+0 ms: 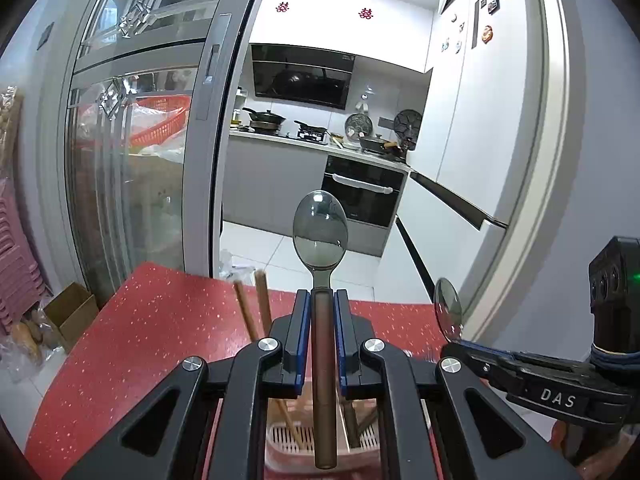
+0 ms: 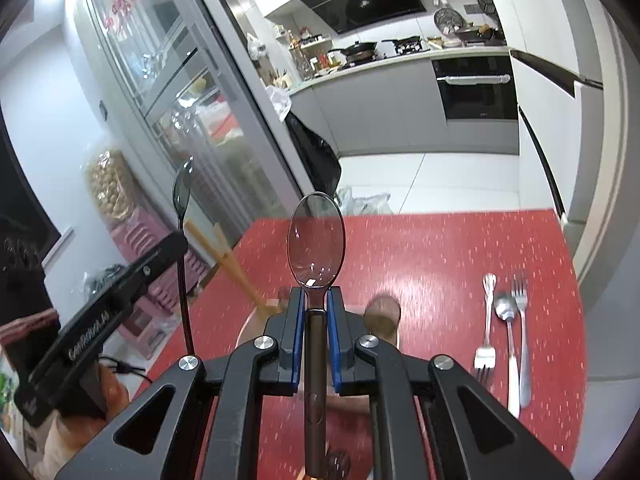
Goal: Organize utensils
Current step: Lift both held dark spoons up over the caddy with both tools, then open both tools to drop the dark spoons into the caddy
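Observation:
In the left wrist view my left gripper (image 1: 322, 296) is shut on the brown handle of a spoon (image 1: 320, 232), whose clear grey bowl points up and away. Beneath it stands a pink slotted utensil holder (image 1: 280, 436) with wooden chopsticks (image 1: 256, 308) sticking out. My right gripper (image 2: 316, 294) is shut on a matching spoon (image 2: 316, 236), held above the red table (image 2: 440, 248). Each gripper shows in the other's view: the right gripper (image 1: 452, 346) with its spoon (image 1: 448, 312), the left gripper (image 2: 178, 240) with its spoon (image 2: 182, 188). Two forks (image 2: 486, 320) and a metal spoon (image 2: 507, 316) lie on the table's right side.
A blurred brown round object (image 2: 384, 312) sits just past my right fingers. A cardboard box (image 1: 72, 312) and stacked pink stools (image 1: 16, 248) stand on the floor left of the table. Beyond the far edge are a glass sliding door (image 1: 132, 184) and the kitchen.

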`<action>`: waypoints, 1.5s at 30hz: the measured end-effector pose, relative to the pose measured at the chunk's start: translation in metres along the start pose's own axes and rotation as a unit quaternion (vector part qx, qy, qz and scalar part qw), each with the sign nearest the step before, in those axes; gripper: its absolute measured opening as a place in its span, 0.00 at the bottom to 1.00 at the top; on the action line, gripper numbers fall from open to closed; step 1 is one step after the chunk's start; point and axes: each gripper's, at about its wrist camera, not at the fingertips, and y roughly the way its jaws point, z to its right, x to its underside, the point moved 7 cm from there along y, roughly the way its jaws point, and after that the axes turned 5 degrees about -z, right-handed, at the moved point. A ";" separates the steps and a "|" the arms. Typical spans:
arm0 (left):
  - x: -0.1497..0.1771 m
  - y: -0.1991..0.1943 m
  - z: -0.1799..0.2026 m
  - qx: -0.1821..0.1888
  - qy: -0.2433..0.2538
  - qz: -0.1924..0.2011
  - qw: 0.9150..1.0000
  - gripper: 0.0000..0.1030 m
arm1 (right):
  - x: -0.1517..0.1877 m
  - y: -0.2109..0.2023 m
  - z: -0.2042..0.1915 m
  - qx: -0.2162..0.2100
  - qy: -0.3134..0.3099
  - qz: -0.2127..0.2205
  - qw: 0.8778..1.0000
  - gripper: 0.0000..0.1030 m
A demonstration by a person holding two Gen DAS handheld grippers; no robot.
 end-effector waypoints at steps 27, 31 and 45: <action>0.054 0.053 -0.004 -0.095 0.069 0.055 0.992 0.34 | 0.005 0.059 0.019 0.047 -0.069 0.105 0.991 0.12; 0.064 0.052 -0.006 -0.103 0.073 0.048 0.991 0.34 | 0.013 0.057 0.018 0.053 -0.078 0.102 0.990 0.12; 0.080 0.049 -0.009 -0.109 0.085 0.017 0.990 0.34 | 0.030 0.045 0.026 0.038 -0.055 0.074 0.995 0.12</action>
